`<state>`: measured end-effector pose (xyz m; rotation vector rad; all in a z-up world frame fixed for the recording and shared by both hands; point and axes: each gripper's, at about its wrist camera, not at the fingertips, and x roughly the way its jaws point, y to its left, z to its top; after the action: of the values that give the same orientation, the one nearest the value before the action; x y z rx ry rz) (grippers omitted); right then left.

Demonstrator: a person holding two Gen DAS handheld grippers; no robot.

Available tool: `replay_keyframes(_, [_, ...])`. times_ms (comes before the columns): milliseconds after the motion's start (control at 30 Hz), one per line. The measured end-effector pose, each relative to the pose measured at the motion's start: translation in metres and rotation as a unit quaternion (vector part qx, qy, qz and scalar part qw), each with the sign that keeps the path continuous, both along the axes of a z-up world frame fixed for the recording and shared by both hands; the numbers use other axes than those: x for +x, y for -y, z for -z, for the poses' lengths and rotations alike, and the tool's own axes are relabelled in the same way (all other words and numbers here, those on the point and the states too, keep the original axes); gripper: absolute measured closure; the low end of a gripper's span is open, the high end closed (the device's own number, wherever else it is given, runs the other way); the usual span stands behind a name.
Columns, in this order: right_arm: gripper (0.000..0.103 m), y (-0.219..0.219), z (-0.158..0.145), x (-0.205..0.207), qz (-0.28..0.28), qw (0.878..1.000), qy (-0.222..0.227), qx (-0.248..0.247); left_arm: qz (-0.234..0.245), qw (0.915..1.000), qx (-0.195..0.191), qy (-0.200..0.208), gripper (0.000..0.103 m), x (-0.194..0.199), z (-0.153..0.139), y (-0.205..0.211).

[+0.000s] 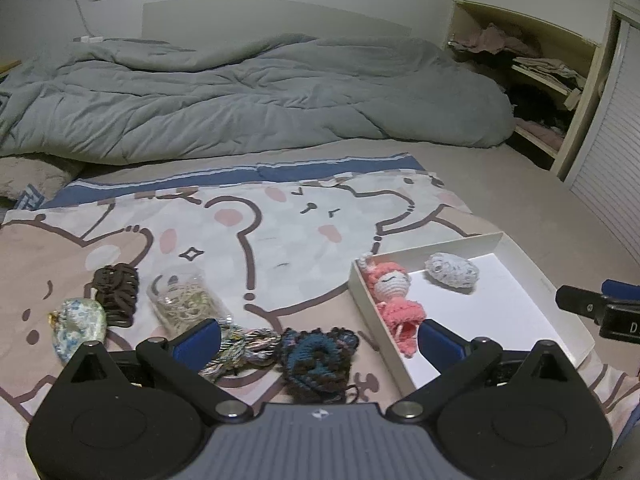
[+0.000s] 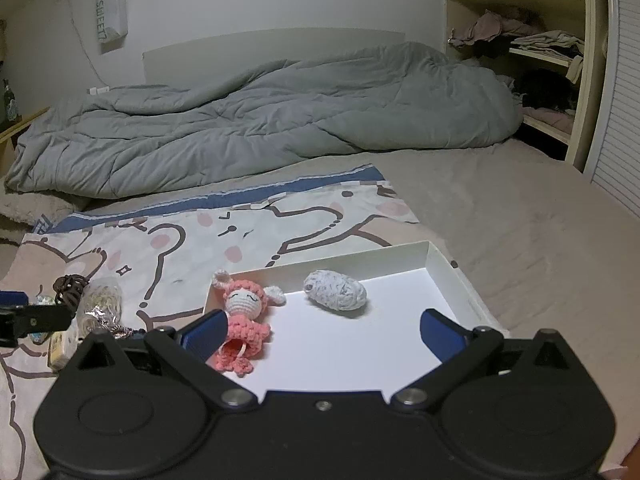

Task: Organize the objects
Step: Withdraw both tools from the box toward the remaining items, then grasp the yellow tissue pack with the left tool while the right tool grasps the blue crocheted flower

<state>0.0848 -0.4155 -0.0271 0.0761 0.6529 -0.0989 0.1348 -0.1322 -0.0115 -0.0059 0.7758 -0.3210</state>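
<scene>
Both grippers agape, empty; doll, perhaps yarn, in box.

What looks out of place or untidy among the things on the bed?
Nothing looks spilled or damaged. The pink crochet doll and grey yarn ball lie in the white box; the dark crochet piece and hair claw lie loose outside it.

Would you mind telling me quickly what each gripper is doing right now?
Left gripper: jaws open, holding nothing, above the dark crochet piece.
Right gripper: jaws open, holding nothing, over the white box.
</scene>
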Motion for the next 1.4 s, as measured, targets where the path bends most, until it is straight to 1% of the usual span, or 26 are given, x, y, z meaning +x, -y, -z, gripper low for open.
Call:
replay_keyframes(200, [0.000, -0.010, 0.003, 0.006, -0.004, 1.000, 0.005, 0.011, -0.025, 0.9997, -0.004, 0.001, 0.000, 0.002, -0.001, -0.027])
replay_keyframes(367, [0.000, -0.028, 0.005, 0.012, -0.021, 1.000, 0.005, 0.005, -0.041, 0.9992, -0.002, 0.006, 0.000, 0.002, -0.004, -0.050])
replay_keyframes(567, [0.000, -0.051, 0.006, 0.022, -0.039, 0.999, 0.008, 0.022, -0.066, 0.9978, 0.000, 0.008, 0.000, 0.001, -0.004, -0.077])
replay_keyframes(700, [0.000, -0.068, 0.006, 0.028, -0.050, 0.998, 0.008, 0.035, -0.079, 0.9968, 0.010, 0.010, 0.000, 0.000, -0.003, -0.093])
replay_keyframes(833, [0.000, -0.083, 0.009, 0.034, -0.062, 0.997, 0.007, 0.044, -0.088, 0.9957, 0.027, 0.011, 0.000, 0.001, 0.001, -0.106])
replay_keyframes(967, [0.000, -0.098, 0.012, 0.039, -0.073, 0.997, 0.004, 0.037, -0.093, 0.9948, 0.040, 0.011, 0.000, 0.002, 0.007, -0.114])
replay_keyframes(1033, [0.000, -0.104, 0.014, 0.042, -0.077, 0.996, 0.000, 0.038, -0.097, 0.9945, 0.040, 0.002, 0.000, 0.005, 0.010, -0.118])
replay_keyframes(1067, [0.000, -0.106, 0.015, 0.044, -0.079, 0.996, -0.002, 0.042, -0.098, 0.9946, 0.033, -0.007, 0.000, 0.008, 0.012, -0.120])
replay_keyframes(1133, [0.000, -0.110, 0.016, 0.049, -0.084, 0.995, -0.006, 0.052, -0.100, 0.9944, 0.008, -0.034, 0.000, 0.014, 0.018, -0.127])
replay_keyframes(1200, [0.000, -0.114, 0.016, 0.055, -0.087, 0.994, -0.013, 0.062, -0.111, 0.9920, -0.015, -0.058, 0.000, 0.021, 0.024, -0.133])
replay_keyframes(1333, [0.000, -0.121, 0.015, 0.069, -0.091, 0.991, -0.029, 0.092, -0.125, 0.9882, -0.028, -0.084, 0.003, 0.034, 0.035, -0.137])
replay_keyframes(1400, [0.000, -0.124, 0.016, 0.076, -0.091, 0.989, -0.040, 0.111, -0.131, 0.9854, -0.039, -0.101, 0.006, 0.042, 0.044, -0.140])
